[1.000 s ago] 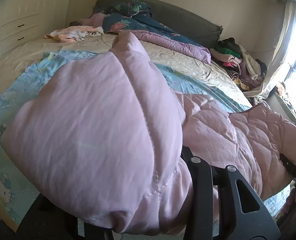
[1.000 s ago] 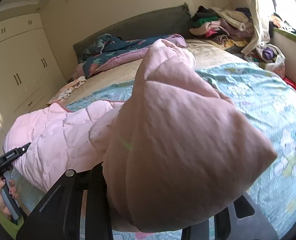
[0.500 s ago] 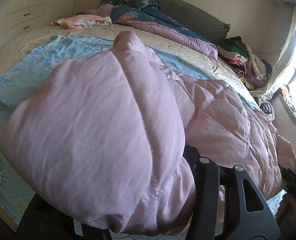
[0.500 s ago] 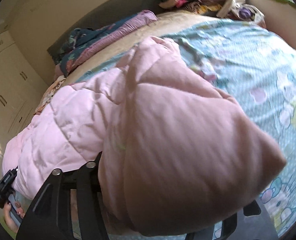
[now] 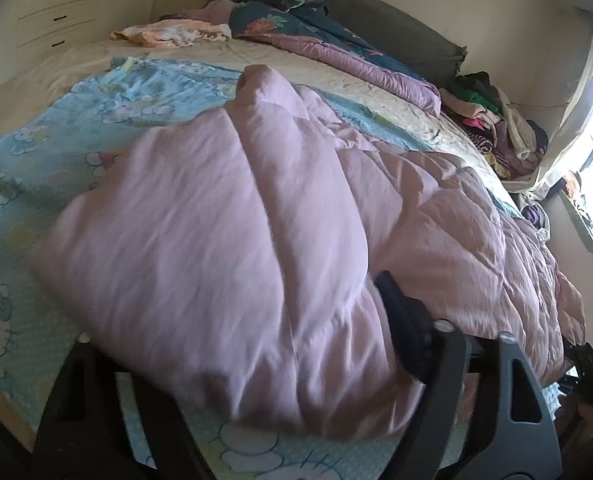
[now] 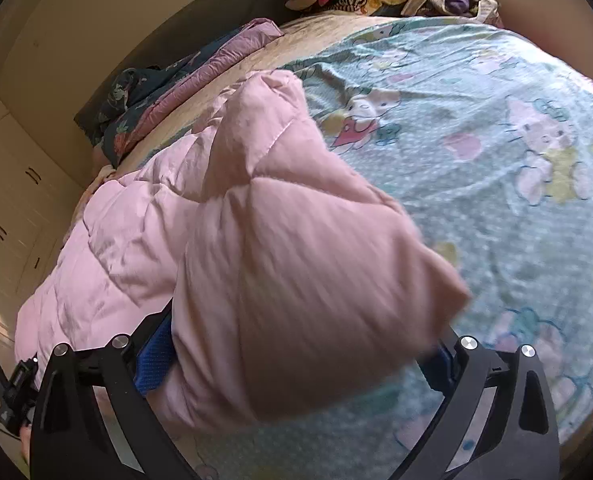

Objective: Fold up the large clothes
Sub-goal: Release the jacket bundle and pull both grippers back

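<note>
Lying across the bed (image 5: 144,92) on a blue cartoon sheet (image 6: 496,128), the pink quilted coat (image 5: 224,216) bunches at both ends. Each gripper, left (image 5: 256,364) and right (image 6: 296,364), has its jaws pinching a fold of the coat

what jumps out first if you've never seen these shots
A puffy pink quilted garment fills both views, bunched between the fingers of the left hand-held gripper and the right hand-held gripper. Under it lies a light-blue cartoon-print sheet spread over the bed. Behind, a dark floral duvet rests against the headboard, and a heap of mixed clothes sits in the far corner by the window.
</note>
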A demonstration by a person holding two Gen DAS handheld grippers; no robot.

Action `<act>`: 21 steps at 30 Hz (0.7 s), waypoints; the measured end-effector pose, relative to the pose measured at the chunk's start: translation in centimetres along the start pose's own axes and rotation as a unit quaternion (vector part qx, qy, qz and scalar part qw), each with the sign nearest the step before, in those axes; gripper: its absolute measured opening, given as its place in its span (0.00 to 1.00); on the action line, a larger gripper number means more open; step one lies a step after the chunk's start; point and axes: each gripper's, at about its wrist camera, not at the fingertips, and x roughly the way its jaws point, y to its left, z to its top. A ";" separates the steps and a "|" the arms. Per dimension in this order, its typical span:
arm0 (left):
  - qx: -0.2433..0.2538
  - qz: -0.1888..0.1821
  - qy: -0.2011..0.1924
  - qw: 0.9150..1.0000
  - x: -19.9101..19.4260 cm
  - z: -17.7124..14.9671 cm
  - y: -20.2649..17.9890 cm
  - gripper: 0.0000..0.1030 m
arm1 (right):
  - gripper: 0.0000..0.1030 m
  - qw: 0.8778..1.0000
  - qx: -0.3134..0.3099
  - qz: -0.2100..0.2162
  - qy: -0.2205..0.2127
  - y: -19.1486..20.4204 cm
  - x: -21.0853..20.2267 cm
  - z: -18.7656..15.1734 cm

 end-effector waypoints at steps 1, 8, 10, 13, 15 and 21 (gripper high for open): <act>0.000 0.002 0.000 1.000 -0.3 -0.1 0.1 0.80 | 0.95 1.000 -0.002 -0.001 -0.002 -0.1 -0.3 0.0; -0.005 0.012 0.000 1.000 -2.1 -0.7 0.9 0.91 | 0.96 0.999 -0.026 -0.020 -0.019 0.2 -2.7 -0.6; -0.003 0.014 0.001 1.000 -2.7 -0.7 1.0 0.91 | 0.96 0.999 -0.034 -0.027 -0.027 0.5 -3.5 -0.7; 0.002 0.021 -0.002 1.000 -3.7 -0.7 0.9 0.91 | 0.96 0.998 -0.039 -0.032 -0.040 0.7 -4.8 -0.9; 0.005 0.025 -0.008 1.000 -4.5 -0.6 0.8 0.91 | 0.96 0.997 -0.043 -0.030 -0.059 1.0 -6.2 -1.0; 0.018 0.033 -0.040 0.998 -7.2 -0.1 0.6 0.91 | 0.96 0.992 -0.081 -0.028 -0.094 2.6 -9.7 -1.0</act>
